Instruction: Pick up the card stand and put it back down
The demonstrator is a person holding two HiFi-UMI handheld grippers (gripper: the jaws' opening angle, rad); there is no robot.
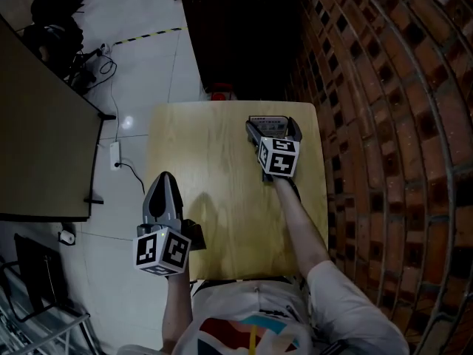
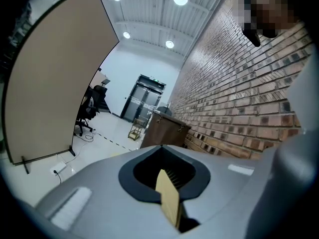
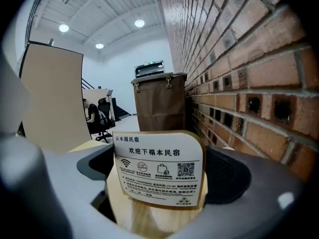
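The card stand (image 1: 267, 123) is a white printed card on a pale wooden base, near the far right corner of the wooden table (image 1: 213, 161). My right gripper (image 1: 273, 129) has one jaw on each side of it. In the right gripper view the card stand (image 3: 158, 167) fills the whole gap of the right gripper (image 3: 158, 179), and both dark pads meet its edges. The card leans back a little. My left gripper (image 1: 164, 183) hovers at the table's front left edge. Seen from its own camera, the left gripper (image 2: 165, 179) is shut and holds nothing.
A brick wall (image 1: 384, 87) runs close along the table's right side. Beyond the far edge stands a dark brown cabinet (image 1: 236, 35). To the left, a tan partition board (image 1: 37, 139) and cables lie on the pale floor. The person's body is at the near edge.
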